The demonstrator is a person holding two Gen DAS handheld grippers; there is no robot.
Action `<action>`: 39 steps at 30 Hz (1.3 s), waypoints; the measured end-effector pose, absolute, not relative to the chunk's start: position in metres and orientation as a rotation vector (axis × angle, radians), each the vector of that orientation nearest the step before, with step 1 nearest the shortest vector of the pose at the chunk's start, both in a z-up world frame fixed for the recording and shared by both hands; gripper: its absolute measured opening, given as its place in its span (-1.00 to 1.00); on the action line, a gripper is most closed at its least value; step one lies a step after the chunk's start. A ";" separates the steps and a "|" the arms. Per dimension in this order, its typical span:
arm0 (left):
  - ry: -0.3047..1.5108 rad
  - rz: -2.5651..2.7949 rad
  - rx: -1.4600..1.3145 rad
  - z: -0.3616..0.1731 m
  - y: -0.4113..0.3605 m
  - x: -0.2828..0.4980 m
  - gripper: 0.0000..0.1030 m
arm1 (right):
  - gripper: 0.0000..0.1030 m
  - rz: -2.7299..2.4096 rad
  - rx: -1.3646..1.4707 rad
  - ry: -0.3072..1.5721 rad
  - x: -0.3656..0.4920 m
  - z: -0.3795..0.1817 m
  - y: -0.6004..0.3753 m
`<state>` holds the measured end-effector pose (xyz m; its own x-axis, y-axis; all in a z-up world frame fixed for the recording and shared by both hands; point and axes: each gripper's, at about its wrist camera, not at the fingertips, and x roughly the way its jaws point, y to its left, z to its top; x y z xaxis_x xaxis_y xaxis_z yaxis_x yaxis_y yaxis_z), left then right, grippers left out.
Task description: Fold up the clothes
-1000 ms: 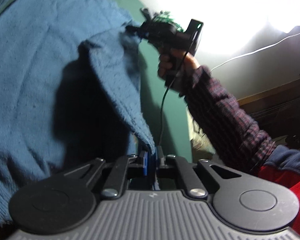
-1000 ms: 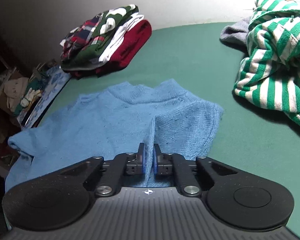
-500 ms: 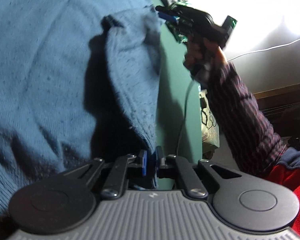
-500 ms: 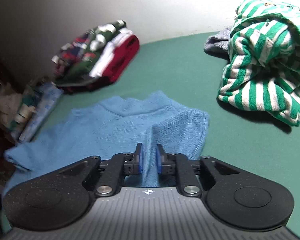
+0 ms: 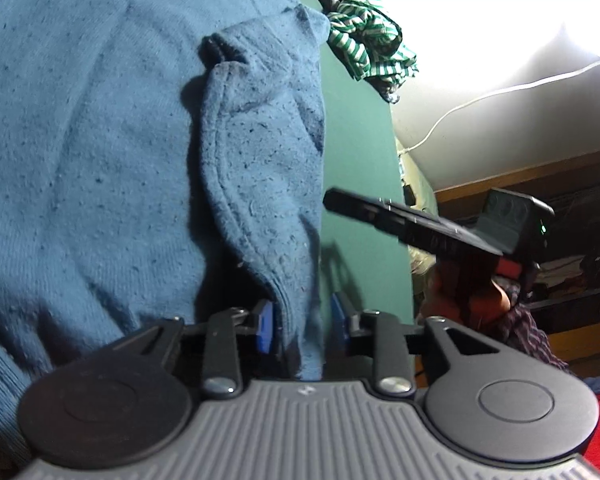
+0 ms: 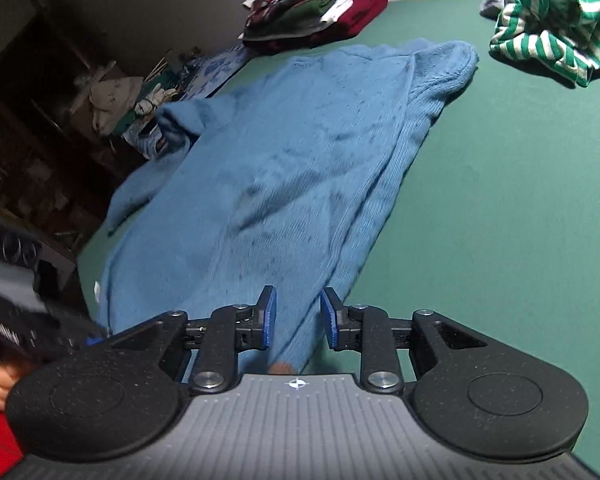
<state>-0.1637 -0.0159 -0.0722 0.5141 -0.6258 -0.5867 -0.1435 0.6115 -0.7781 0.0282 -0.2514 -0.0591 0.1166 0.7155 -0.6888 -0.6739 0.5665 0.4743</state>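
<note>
We have the light blue speckled knit sweater [image 6: 300, 152] lying spread on the green surface [image 6: 500, 200], one side panel already turned in along its right edge. We judge it soft, thick and floppy, light enough to lift but prone to sag and slide out of line, so the ribbed hem and shoulder seam look the best holds. Our left tool [image 5: 300, 328] is opening, the folded edge loose between its blue pads; our right tool [image 6: 298, 318] is opening too, over the hem, gripping nothing. We read no labels or writing anywhere.
</note>
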 end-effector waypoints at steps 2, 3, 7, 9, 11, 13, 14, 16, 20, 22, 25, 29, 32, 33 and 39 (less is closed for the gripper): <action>1.020 -0.345 -0.888 -0.075 -0.019 -0.161 -0.42 | -0.47 1.004 0.082 1.025 0.019 -0.064 -0.255; 1.023 -0.347 -0.889 -0.077 -0.021 -0.159 -0.42 | -0.47 0.993 0.102 1.020 0.017 -0.067 -0.255; 1.029 -0.357 -0.907 -0.082 -0.025 -0.154 -0.44 | -0.46 0.953 0.154 1.012 0.009 -0.076 -0.253; 1.022 -0.365 -0.921 -0.081 -0.024 -0.153 -0.44 | -0.55 0.946 0.161 1.021 0.005 -0.077 -0.253; 1.002 -0.373 -0.931 -0.076 -0.023 -0.150 -0.45 | -0.87 0.947 0.163 1.020 0.005 -0.074 -0.255; 0.975 -0.385 -0.945 -0.070 -0.020 -0.149 -0.49 | -0.91 0.948 0.184 1.023 0.006 -0.071 -0.257; 0.961 -0.395 -0.953 -0.066 -0.018 -0.149 -0.49 | -0.91 0.948 0.211 1.029 0.007 -0.069 -0.260; 0.936 -0.423 -0.970 -0.060 -0.017 -0.149 -0.49 | -0.91 0.943 0.260 1.037 0.010 -0.064 -0.265; 0.955 -0.445 -0.989 -0.062 -0.017 -0.149 -0.49 | -0.90 0.939 0.302 1.056 0.012 -0.056 -0.274; 1.000 -0.431 -0.986 -0.075 -0.019 -0.148 -0.49 | -0.82 0.936 0.298 1.075 0.011 -0.059 -0.274; 1.066 -0.412 -0.991 -0.094 -0.022 -0.148 -0.49 | -0.77 0.909 0.259 1.112 0.007 -0.071 -0.269; 1.108 -0.386 -0.968 -0.106 -0.022 -0.151 -0.50 | -0.65 0.889 0.229 1.126 -0.004 -0.077 -0.272; 1.091 -0.375 -0.931 -0.101 -0.019 -0.152 -0.49 | -0.27 0.896 0.263 1.127 -0.008 -0.072 -0.279; 1.084 -0.373 -0.918 -0.099 -0.018 -0.152 -0.48 | -0.27 0.909 0.278 1.127 -0.010 -0.071 -0.279; 1.068 -0.399 -0.916 -0.097 -0.015 -0.152 -0.17 | -0.30 0.966 0.326 1.172 -0.021 -0.079 -0.269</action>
